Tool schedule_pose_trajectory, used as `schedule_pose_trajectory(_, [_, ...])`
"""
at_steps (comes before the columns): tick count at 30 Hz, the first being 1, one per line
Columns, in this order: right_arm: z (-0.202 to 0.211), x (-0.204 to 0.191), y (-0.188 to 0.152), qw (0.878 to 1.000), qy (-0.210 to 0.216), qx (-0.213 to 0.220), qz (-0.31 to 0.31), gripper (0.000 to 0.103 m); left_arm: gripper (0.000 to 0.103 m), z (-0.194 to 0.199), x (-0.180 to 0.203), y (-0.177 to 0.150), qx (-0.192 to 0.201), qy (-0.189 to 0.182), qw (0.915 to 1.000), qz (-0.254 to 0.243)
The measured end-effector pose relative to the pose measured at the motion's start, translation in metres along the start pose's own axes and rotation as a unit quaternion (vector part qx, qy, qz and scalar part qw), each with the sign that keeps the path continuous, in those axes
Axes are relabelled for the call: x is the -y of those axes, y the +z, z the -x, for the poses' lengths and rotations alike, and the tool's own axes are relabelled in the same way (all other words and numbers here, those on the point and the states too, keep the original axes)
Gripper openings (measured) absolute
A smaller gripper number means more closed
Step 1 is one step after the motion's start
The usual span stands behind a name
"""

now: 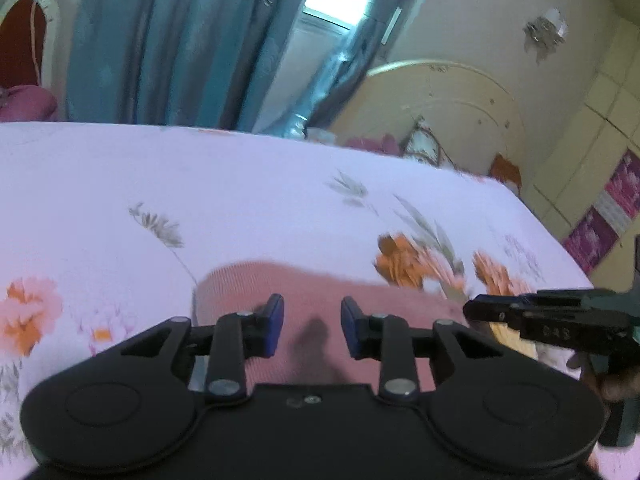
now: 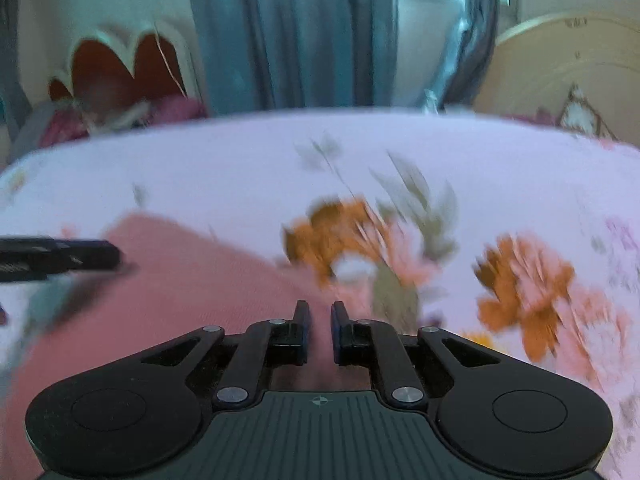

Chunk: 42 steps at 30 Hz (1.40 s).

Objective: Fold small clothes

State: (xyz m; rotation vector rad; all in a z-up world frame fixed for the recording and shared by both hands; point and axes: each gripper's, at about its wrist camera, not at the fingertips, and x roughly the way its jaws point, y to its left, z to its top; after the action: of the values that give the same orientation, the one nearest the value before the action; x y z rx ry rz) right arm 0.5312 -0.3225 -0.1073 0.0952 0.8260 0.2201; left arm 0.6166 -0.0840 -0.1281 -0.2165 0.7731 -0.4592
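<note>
The pink garment lay flat on the bed, on a floral sheet, near the bed's front edge and directly below both tools. Its far edge looked straight in the left wrist view; folds or layers could not be made out.

Left tool: fingers apart, nothing between them, poised above the cloth's middle. Right tool: fingers separated by a narrow gap, pink cloth visible through it; whether any fabric was pinched could not be told. It sat over the garment's right edge, close beside the left tool.

Both views were smeared, the right more so.

Risks, as judged:
- A grasp on the middle of the cloth rather than a corner or hem would likely bunch it and give a crooked fold.
- The thin fabric lay flush on the sheet; a closing tool could catch the sheet along with it and drag both.
- The tools were close together; converging on one edge might bring them into collision.
- A fast approach could shove the garment and wrinkle it.
</note>
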Motion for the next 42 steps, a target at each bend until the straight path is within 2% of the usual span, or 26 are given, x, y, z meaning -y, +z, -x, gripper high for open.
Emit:
schedule_pose_trajectory(1, [-0.002,-0.005,0.004,1.0,0.008,0.005,-0.006,0.053,0.031,-0.006,-0.002,0.001,-0.01,0.001,0.9999,0.005])
schedule_pose_trajectory(2, [-0.007,-0.011,0.01,1.0,0.02,0.009,-0.009,0.06,0.031,-0.012,-0.001,0.002,-0.026,0.008,0.9996,0.004])
schedule_pose_trajectory(3, [-0.011,-0.016,0.012,0.999,0.032,0.011,-0.005,0.06,0.031,-0.021,-0.001,0.0,-0.05,0.023,0.9985,-0.001])
schedule_pose_trajectory(4, [-0.022,-0.021,0.013,0.999,0.04,-0.003,0.002,0.06,0.033,-0.025,-0.001,-0.004,-0.059,0.034,0.9977,-0.005])
schedule_pose_trajectory(6, [-0.047,-0.025,0.008,0.998,0.03,-0.055,0.021,0.06,0.032,-0.018,0.001,-0.01,-0.048,0.045,0.9977,-0.017])
schedule_pose_trajectory(8, [-0.046,-0.021,0.005,0.998,0.032,-0.044,0.018,0.06,0.028,0.0,0.008,-0.011,-0.031,0.042,0.9983,-0.027])
schedule_pose_trajectory(10, [-0.025,-0.023,0.006,0.999,0.019,-0.02,0.02,0.059,0.028,0.029,0.013,-0.021,-0.004,-0.009,0.9997,-0.024])
schedule_pose_trajectory(11, [-0.009,-0.027,0.004,0.999,0.031,-0.003,0.031,0.059,0.028,0.04,0.017,-0.027,0.001,-0.018,0.9993,-0.033])
schedule_pose_trajectory(12, [0.007,-0.031,0.0,0.998,0.052,0.003,0.037,0.054,0.028,0.054,0.023,-0.036,0.002,-0.022,0.9986,-0.047])
schedule_pose_trajectory(13, [0.019,-0.035,-0.005,0.996,0.071,0.0,0.05,0.044,0.028,0.065,0.027,-0.045,0.003,-0.032,0.9979,-0.057])
schedule_pose_trajectory(14, [0.03,-0.043,-0.014,0.993,0.089,-0.008,0.075,0.042,0.024,0.074,0.03,-0.054,0.0,-0.042,0.9973,-0.06])
schedule_pose_trajectory(16, [0.044,-0.054,-0.032,0.988,0.106,-0.021,0.111,0.041,0.024,0.083,0.033,-0.075,-0.03,-0.051,0.9961,-0.066])
schedule_pose_trajectory(18, [0.041,-0.061,-0.055,0.984,0.096,-0.055,0.143,0.04,0.025,0.079,0.036,-0.094,-0.055,-0.034,0.9937,-0.092])
schedule_pose_trajectory(20, [0.028,-0.061,-0.076,0.981,0.053,-0.089,0.162,0.04,0.024,0.082,0.035,-0.102,-0.043,-0.03,0.9949,-0.086])
schedule_pose_trajectory(22, [0.036,-0.049,-0.084,0.987,0.05,-0.076,0.133,0.04,0.022,0.09,0.039,-0.101,-0.037,-0.022,0.9961,-0.077])
schedule_pose_trajectory(24, [0.055,-0.046,-0.086,0.99,0.047,-0.062,0.113,0.04,0.023,0.103,0.046,-0.107,-0.024,-0.029,0.9963,-0.078])
schedule_pose_trajectory(26, [0.077,-0.045,-0.097,0.992,0.059,-0.052,0.103,0.04,0.023,0.115,0.053,-0.121,-0.026,-0.023,0.9962,-0.08])
schedule_pose_trajectory(30, [0.103,-0.051,-0.129,0.991,0.014,-0.067,0.114,0.04,0.023,0.132,0.057,-0.151,-0.035,0.005,0.9972,-0.065])
schedule_pose_trajectory(33, [0.119,-0.045,-0.146,0.994,-0.006,-0.066,0.091,0.034,0.023,0.135,0.05,-0.17,-0.044,0.028,0.9973,-0.052])
schedule_pose_trajectory(36, [0.131,-0.044,-0.153,0.996,-0.014,-0.054,0.072,0.034,0.022,0.136,0.043,-0.17,-0.042,0.024,0.9977,-0.046])
schedule_pose_trajectory(39, [0.133,-0.05,-0.152,0.994,-0.023,-0.055,0.086,0.034,0.022,0.14,0.049,-0.162,-0.048,0.031,0.9968,-0.056])
schedule_pose_trajectory(40, [0.136,-0.051,-0.149,0.995,-0.022,-0.053,0.086,0.035,0.023,0.145,0.053,-0.161,-0.041,0.034,0.9966,-0.063])
schedule_pose_trajectory(41, [0.142,-0.051,-0.146,0.996,-0.019,-0.042,0.082,0.035,0.032,0.15,0.058,-0.16,-0.033,0.042,0.9961,-0.07])
schedule_pose_trajectory(42, [0.147,-0.052,-0.145,0.996,-0.016,-0.032,0.08,0.035,0.036,0.152,0.061,-0.16,-0.032,0.052,0.9951,-0.077])
